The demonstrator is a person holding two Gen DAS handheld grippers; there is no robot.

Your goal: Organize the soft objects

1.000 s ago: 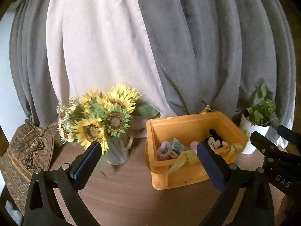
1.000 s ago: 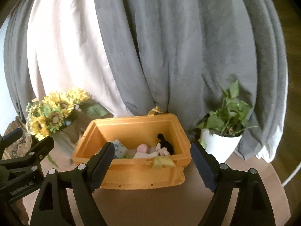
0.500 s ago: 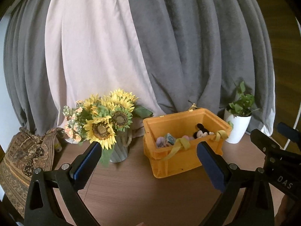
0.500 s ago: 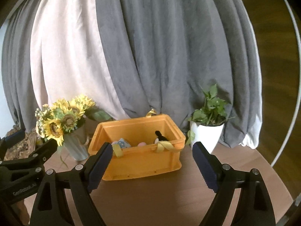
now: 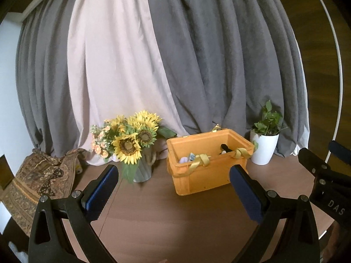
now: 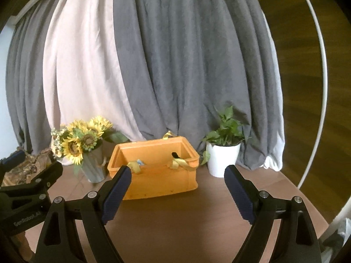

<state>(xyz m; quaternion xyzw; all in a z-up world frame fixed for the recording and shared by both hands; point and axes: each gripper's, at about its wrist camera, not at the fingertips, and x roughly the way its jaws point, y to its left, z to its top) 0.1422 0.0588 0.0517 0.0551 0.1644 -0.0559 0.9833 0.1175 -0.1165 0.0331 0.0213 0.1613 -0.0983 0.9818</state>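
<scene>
An orange plastic bin (image 5: 204, 175) stands on the brown table, also in the right wrist view (image 6: 160, 179). Soft toys lie inside it: a black-eared plush (image 5: 224, 148) and a pale pink one (image 5: 184, 159). Yellow ribbon handles (image 5: 200, 160) hang over its front rim. My left gripper (image 5: 173, 195) is open and empty, held back from the bin and above the table. My right gripper (image 6: 177, 192) is open and empty, also back from the bin. Each gripper's body shows at the edge of the other's view.
A grey vase of sunflowers (image 5: 131, 142) stands left of the bin. A white pot with a green plant (image 5: 264, 146) stands to its right. A patterned cloth (image 5: 37, 179) lies at the far left. Grey and pale curtains (image 5: 175, 54) hang behind the table (image 5: 166, 214).
Both grippers have pulled back and away from the bin, which now looks smaller and farther off. Both stay open and empty.
</scene>
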